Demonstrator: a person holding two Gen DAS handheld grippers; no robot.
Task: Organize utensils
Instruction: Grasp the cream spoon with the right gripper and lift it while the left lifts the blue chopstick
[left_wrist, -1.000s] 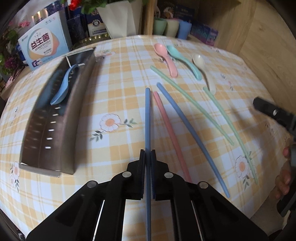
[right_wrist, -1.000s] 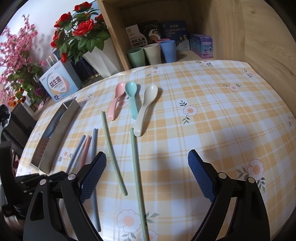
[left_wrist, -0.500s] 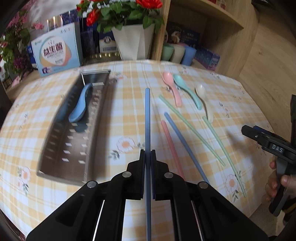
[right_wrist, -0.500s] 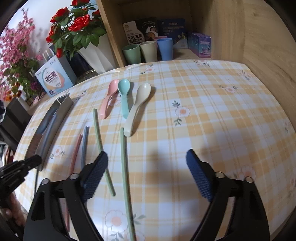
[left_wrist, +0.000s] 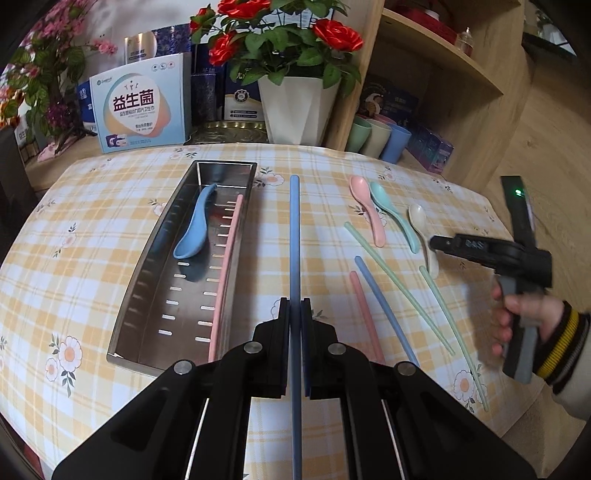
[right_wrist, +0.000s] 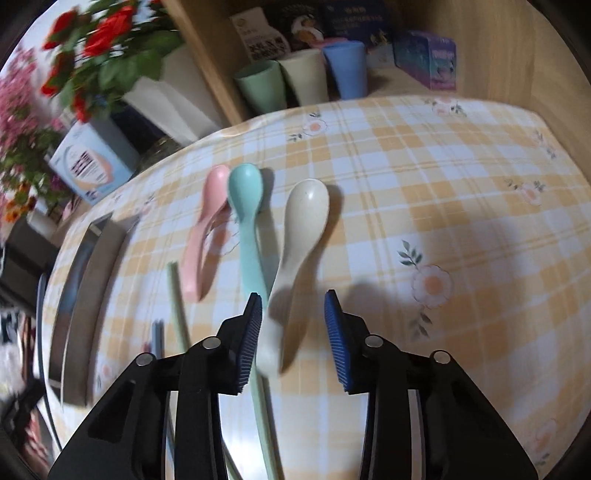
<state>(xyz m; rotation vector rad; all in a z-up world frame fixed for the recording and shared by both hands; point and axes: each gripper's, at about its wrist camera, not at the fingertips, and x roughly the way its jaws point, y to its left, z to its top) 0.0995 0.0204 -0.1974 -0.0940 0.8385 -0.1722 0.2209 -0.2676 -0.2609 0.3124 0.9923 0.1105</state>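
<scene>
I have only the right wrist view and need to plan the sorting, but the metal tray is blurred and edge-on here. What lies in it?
Observer: In the left wrist view, a blue spoon and one pink chopstick lie inside the tray.
Operator: What is the left tool doing?
Observer: The left tool is shut on a blue chopstick, just right of the tray.
</scene>
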